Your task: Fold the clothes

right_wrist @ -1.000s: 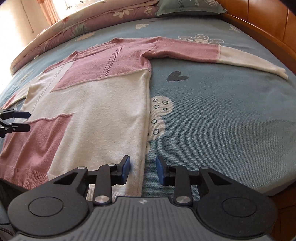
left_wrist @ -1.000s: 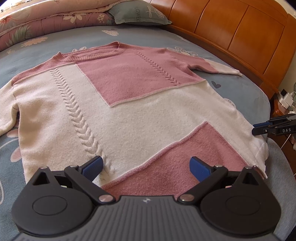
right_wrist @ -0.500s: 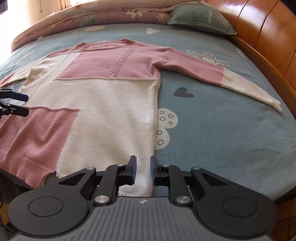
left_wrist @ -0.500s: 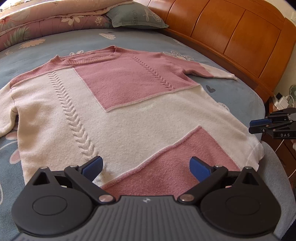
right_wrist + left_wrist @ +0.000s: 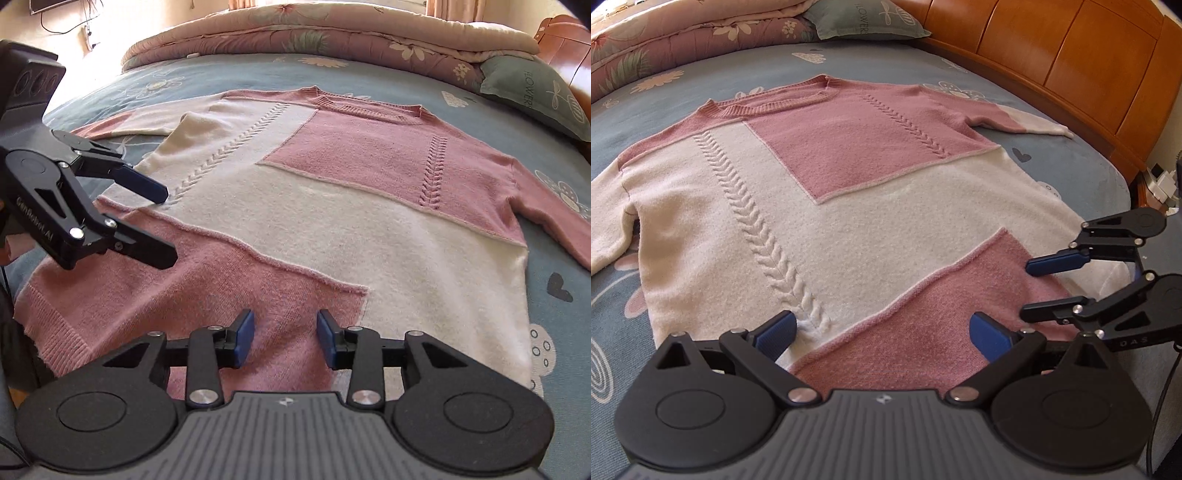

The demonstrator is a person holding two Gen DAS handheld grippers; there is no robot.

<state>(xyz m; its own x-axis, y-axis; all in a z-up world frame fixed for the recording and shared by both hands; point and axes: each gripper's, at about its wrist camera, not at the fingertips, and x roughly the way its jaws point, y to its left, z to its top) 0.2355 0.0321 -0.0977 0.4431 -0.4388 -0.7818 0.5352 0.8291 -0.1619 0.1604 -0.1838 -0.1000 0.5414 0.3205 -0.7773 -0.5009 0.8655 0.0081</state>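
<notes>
I see one knit sweater (image 5: 827,206), pink and cream in blocks with braided cable lines, lying flat and face-up on the bedsheet (image 5: 1082,162). Both sleeves extend outward; its pink ribbed hem (image 5: 55,314) lies nearest me.

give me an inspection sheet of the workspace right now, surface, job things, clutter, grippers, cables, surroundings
Surface: blue patterned bed sheet.
Job's things: pink and cream sweater spread flat, unfolded, sleeves out.
Clutter: nothing seen on the sheet.
Grippers: left gripper open over the hem; right gripper open, jaws just widened, nothing pinched.
Cables: thin black cable beside the bed.
Surroundings: wooden headboard, pillow, rolled quilt.
</notes>
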